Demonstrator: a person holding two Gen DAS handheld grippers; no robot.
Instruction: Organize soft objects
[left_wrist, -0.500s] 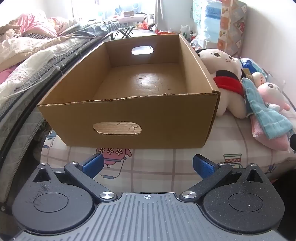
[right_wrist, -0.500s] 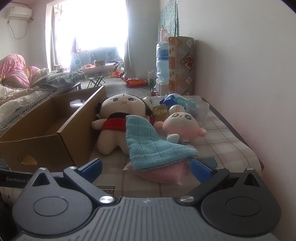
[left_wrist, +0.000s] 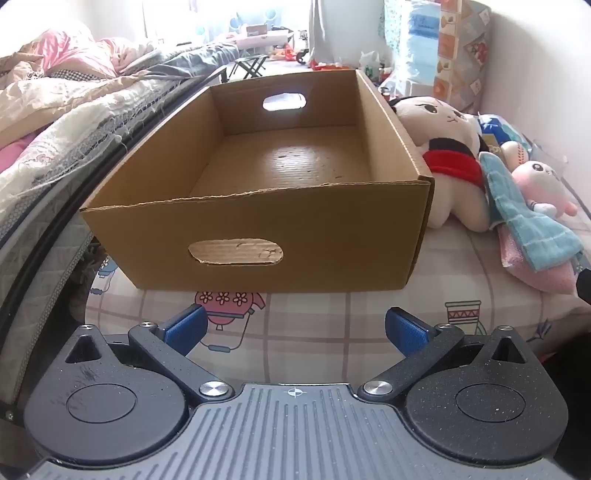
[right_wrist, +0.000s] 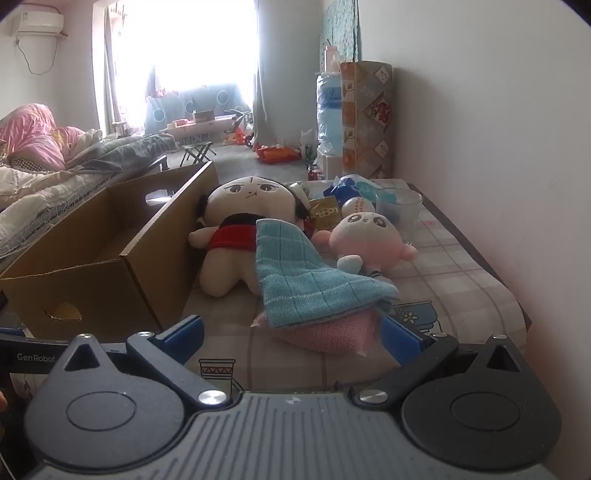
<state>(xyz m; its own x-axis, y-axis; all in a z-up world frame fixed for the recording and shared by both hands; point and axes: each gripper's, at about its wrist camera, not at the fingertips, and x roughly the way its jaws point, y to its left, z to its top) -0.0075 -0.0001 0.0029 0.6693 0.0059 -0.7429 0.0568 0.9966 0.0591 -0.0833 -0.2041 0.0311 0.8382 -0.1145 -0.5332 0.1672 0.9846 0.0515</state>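
Observation:
An open, empty cardboard box (left_wrist: 258, 254) stands on the checked tablecloth; it also shows at the left of the right wrist view (right_wrist: 92, 291). To its right lie a cream plush doll with a red scarf (right_wrist: 236, 236), a blue cloth (right_wrist: 310, 280) on a pink cloth (right_wrist: 332, 334), and a pink round plush (right_wrist: 369, 240). The same pile shows in the left wrist view: doll (left_wrist: 447, 155), blue cloth (left_wrist: 532, 221), pink plush (left_wrist: 543, 184). My left gripper (left_wrist: 293, 328) is open and empty just before the box front. My right gripper (right_wrist: 291, 338) is open, with the pink cloth's near edge between its fingers.
A clear plastic cup (right_wrist: 399, 212), a baseball (right_wrist: 356, 206), a gold packet (right_wrist: 325, 214) and a blue bag (right_wrist: 347, 188) lie behind the plushes. A wall runs along the right. A bed with quilts (left_wrist: 55, 129) is on the left.
My right gripper has moved slightly forward toward the cloth pile. The left gripper and the box have hardly moved.

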